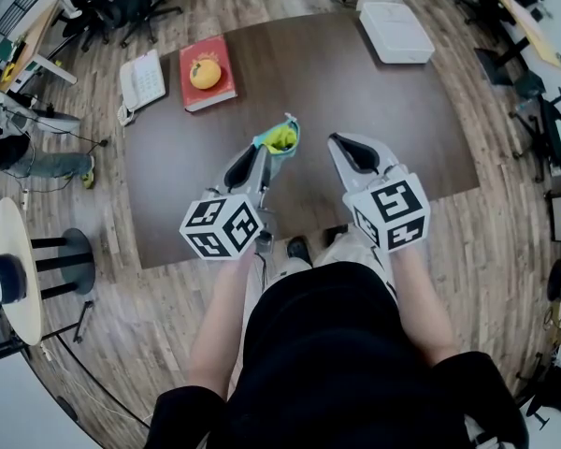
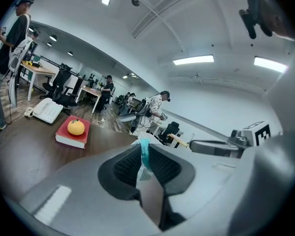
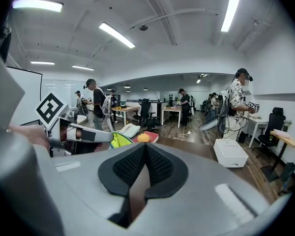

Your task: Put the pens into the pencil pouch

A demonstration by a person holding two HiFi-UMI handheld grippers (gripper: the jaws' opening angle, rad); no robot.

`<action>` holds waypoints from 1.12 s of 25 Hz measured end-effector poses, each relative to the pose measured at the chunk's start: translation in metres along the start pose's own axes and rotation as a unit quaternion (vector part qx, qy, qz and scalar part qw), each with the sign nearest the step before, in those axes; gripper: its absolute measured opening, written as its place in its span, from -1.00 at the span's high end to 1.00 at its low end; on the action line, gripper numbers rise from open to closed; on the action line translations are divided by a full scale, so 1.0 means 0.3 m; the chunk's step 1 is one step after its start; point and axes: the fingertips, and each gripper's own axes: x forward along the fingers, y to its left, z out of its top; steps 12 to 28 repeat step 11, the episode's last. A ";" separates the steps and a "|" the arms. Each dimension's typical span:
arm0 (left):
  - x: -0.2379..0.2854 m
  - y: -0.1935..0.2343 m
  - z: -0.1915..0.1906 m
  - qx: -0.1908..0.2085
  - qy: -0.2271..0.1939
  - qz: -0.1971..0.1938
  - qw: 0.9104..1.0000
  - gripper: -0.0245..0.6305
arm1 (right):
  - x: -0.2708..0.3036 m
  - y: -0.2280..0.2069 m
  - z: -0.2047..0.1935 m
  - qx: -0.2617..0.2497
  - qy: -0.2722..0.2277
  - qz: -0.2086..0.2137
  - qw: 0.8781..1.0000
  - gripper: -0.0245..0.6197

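Pinching the pouch (image 1: pixel 280 139) by its teal edge in my left fingers (image 2: pixel 125 167) over the counter (image 1: pixel 393 129), right fingers (image 3: pixel 160 167) clenched, empty

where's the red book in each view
Head view: book upper left, at the far left of the table.
Left gripper view: book left of centre, on the table.
Right gripper view: book near centre, small and far off.
Shared landmark: the orange lying on it.

Right gripper (image 3: pixel 145 145) closed, empty, pencil pouch (image 3: pixel 120 140) leftward
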 end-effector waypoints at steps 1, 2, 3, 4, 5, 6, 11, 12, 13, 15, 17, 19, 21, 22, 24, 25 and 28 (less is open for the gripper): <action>0.001 -0.002 -0.004 0.000 0.001 0.000 1.000 0.79 | 0.000 0.001 -0.003 -0.001 0.001 0.001 1.000 0.90; 0.002 -0.004 -0.007 -0.001 0.002 0.000 1.000 0.79 | -0.001 0.002 -0.005 -0.002 0.003 0.003 1.000 0.90; 0.002 -0.006 -0.009 -0.001 0.002 -0.001 1.000 0.79 | -0.001 0.003 -0.006 -0.002 0.004 0.004 1.000 0.90; 0.002 -0.007 -0.010 -0.002 0.003 -0.002 1.000 0.79 | -0.002 0.005 -0.007 -0.003 0.005 0.004 1.000 0.90; 0.001 -0.007 -0.011 -0.003 0.004 -0.003 1.000 0.79 | -0.001 0.007 -0.007 -0.003 0.005 0.005 1.000 0.90; 0.000 -0.005 -0.013 -0.004 0.004 -0.003 1.000 0.79 | 0.001 0.010 -0.005 -0.004 0.005 0.005 1.000 0.90; 0.004 0.009 -0.022 -0.008 0.005 -0.002 1.000 0.79 | 0.013 0.014 -0.008 -0.009 0.006 0.007 1.000 0.90; 0.004 0.009 -0.022 -0.008 0.005 -0.002 1.000 0.79 | 0.013 0.014 -0.008 -0.009 0.006 0.007 1.000 0.90; 0.004 0.009 -0.022 -0.008 0.005 -0.002 1.000 0.79 | 0.013 0.014 -0.008 -0.009 0.006 0.007 1.000 0.90; 0.004 0.009 -0.022 -0.008 0.005 -0.002 1.000 0.79 | 0.013 0.014 -0.008 -0.009 0.006 0.007 1.000 0.90; 0.004 0.009 -0.022 -0.008 0.005 -0.002 1.000 0.79 | 0.013 0.014 -0.008 -0.009 0.006 0.007 1.000 0.90; 0.004 0.009 -0.022 -0.008 0.005 -0.002 1.000 0.79 | 0.013 0.014 -0.008 -0.009 0.006 0.007 1.000 0.90; 0.004 0.009 -0.022 -0.008 0.005 -0.002 1.000 0.79 | 0.013 0.014 -0.008 -0.009 0.006 0.007 1.000 0.90; 0.004 0.009 -0.022 -0.008 0.005 -0.002 1.000 0.79 | 0.013 0.014 -0.008 -0.009 0.006 0.007 1.000 0.90; 0.004 0.009 -0.022 -0.008 0.005 -0.002 1.000 0.79 | 0.013 0.014 -0.008 -0.009 0.006 0.007 1.000 0.90; 0.004 0.009 -0.022 -0.008 0.005 -0.002 1.000 0.79 | 0.013 0.014 -0.008 -0.009 0.006 0.007 1.000 0.90; 0.004 0.009 -0.022 -0.008 0.005 -0.002 1.000 0.79 | 0.013 0.014 -0.008 -0.009 0.006 0.007 1.000 0.90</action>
